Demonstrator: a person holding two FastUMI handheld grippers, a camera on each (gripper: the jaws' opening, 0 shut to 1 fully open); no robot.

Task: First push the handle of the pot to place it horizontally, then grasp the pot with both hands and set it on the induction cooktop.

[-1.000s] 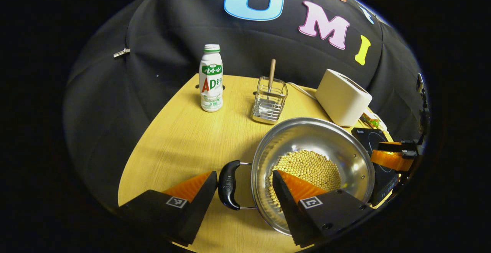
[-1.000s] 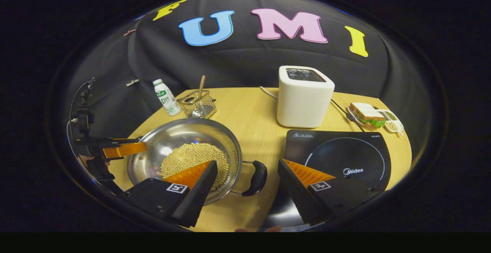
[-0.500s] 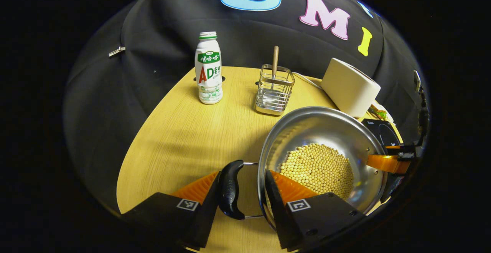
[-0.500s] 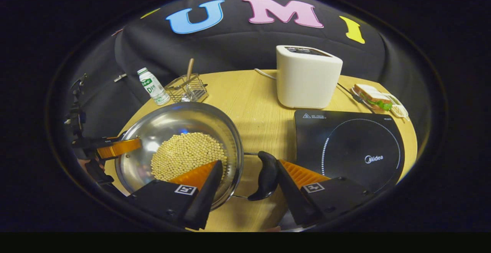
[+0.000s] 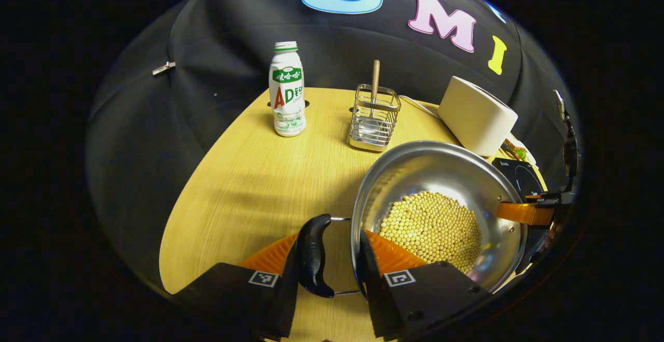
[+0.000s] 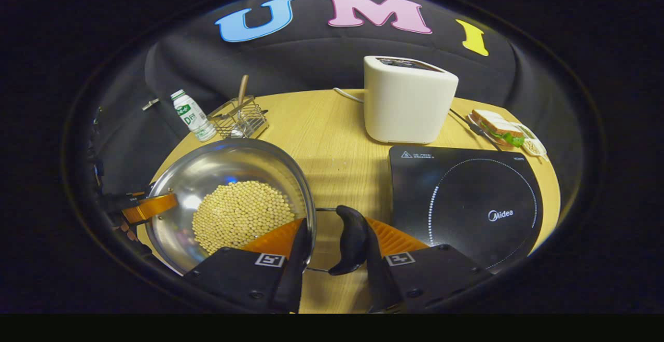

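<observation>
While the steel pot [image 6: 228,186] of beans sits on the table [image 5: 249,176] just left of the induction cooktop [image 6: 467,196], both grippers come in low from the near edge. The left gripper [image 5: 327,259] has its fingers closed around its black handle [image 5: 313,255] and the rim; the right gripper [image 6: 332,243] clamps the opposite handle [image 6: 350,239] likewise.

Wood table [image 6: 337,139] w/ cooktop [image 6: 467,202], toaster [image 6: 410,100], bottle [image 5: 288,90], wire caddy [image 5: 374,119], sandwich plate [image 6: 503,130], pot [image 6: 228,196].
</observation>
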